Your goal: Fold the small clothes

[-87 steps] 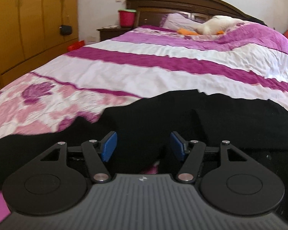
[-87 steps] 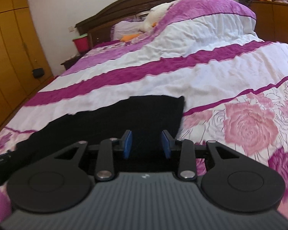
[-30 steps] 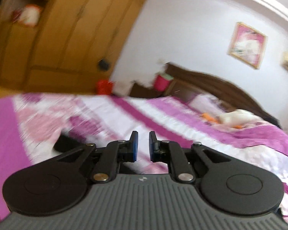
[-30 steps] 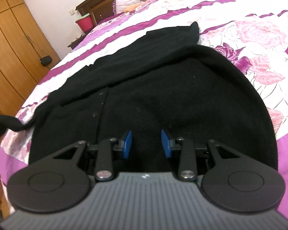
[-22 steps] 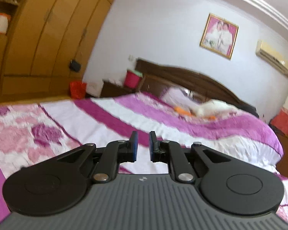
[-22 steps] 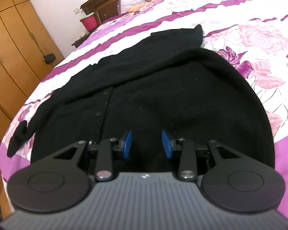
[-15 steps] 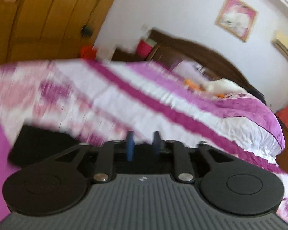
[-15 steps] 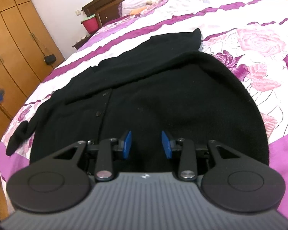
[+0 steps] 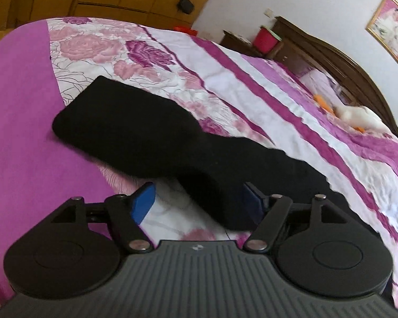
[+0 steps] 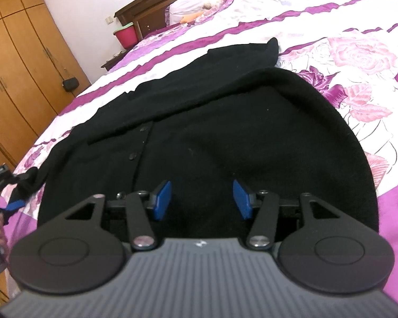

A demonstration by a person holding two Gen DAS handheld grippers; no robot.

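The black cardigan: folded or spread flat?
Partly folded: the black cardigan has its upper part doubled over the buttoned front; one sleeve lies outstretched.

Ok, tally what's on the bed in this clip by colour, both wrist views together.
Black: 1, the buttoned cardigan, its sleeve stretched toward the bed's edge.
White: 1, the plush toy by the headboard.
Orange: 1, an item beside the toy; too small to identify.
Total: 3

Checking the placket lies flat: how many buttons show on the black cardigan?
3, in a line down the placket left of centre. More may be hidden by folds.
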